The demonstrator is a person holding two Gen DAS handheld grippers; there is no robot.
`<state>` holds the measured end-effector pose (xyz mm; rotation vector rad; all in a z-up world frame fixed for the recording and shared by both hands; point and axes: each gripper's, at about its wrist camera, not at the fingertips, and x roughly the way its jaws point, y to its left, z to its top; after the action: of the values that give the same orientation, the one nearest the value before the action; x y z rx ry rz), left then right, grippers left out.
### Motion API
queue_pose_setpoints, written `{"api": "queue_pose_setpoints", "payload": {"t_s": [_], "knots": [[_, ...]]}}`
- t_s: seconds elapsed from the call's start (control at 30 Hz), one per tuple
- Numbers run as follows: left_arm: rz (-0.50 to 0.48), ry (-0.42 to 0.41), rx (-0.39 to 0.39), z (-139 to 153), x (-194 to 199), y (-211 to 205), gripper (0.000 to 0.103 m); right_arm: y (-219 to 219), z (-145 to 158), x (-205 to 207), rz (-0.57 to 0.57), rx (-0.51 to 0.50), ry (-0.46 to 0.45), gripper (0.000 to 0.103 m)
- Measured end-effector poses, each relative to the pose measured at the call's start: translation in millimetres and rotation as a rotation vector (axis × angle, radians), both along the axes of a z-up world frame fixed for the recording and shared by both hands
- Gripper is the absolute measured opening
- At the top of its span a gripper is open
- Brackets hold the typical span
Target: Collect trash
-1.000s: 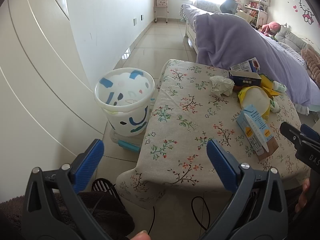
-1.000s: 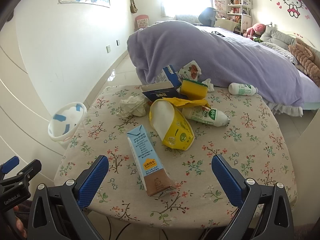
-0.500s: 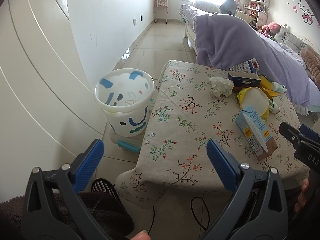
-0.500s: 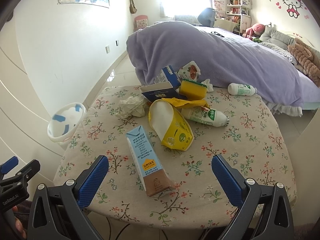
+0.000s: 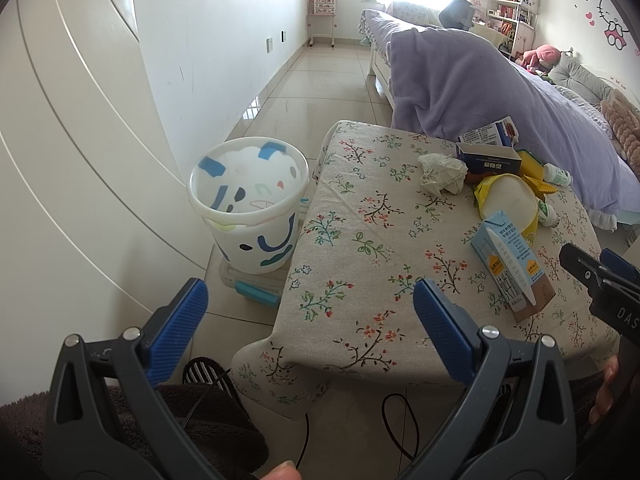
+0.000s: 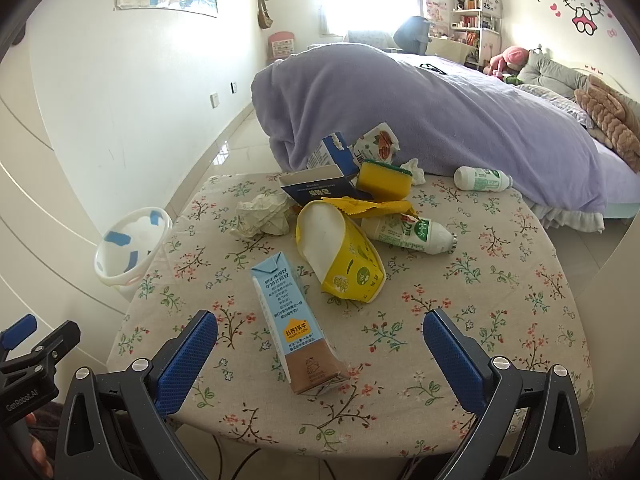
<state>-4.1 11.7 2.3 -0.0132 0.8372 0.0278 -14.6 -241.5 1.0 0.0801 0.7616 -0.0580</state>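
Observation:
Trash lies on a floral-cloth table: a light blue milk carton lying flat nearest me, a yellow paper cup, a crumpled paper ball, a white bottle, a dark blue box, a yellow sponge and a second bottle. My right gripper is open and empty, just short of the carton. My left gripper is open and empty by the table's near left corner. A white bin stands on the floor left of the table.
A bed with a purple blanket runs behind and right of the table. A white wall is to the left. Cables hang under the table edge. The carton also shows in the left wrist view.

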Motion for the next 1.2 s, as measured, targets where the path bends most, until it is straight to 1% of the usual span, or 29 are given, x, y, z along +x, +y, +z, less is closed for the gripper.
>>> {"api": "queue_pose_setpoints", "payload": {"t_s": [0.5,0.73,0.9,0.93,1.0,1.07,1.13,1.2], "knots": [[0.000,0.002,0.000,0,0,-1,0.102,-6,0,1,-0.015,0.005,0.002,0.103],[-0.013,0.007,0.013,-5,5,-2,0.102,-18,-6,7,-0.044,0.034,0.021,0.103],[-0.026,0.035,-0.012,-7,11,2,0.102,-23,-14,17,-0.038,0.071,0.045,0.103],[-0.028,0.038,-0.016,-8,12,2,0.102,-22,-16,20,-0.027,0.077,0.053,0.102],[-0.034,0.045,-0.025,-8,15,3,0.102,-18,-22,26,-0.004,0.082,0.075,0.093],[-0.037,0.050,-0.024,-9,17,3,0.102,-10,-29,33,0.030,0.077,0.104,0.088],[-0.040,0.052,-0.014,-10,18,2,0.102,-1,-35,38,0.056,0.054,0.125,0.084],[-0.042,0.055,-0.008,-11,20,3,0.102,6,-42,42,0.071,0.024,0.143,0.074]]}}
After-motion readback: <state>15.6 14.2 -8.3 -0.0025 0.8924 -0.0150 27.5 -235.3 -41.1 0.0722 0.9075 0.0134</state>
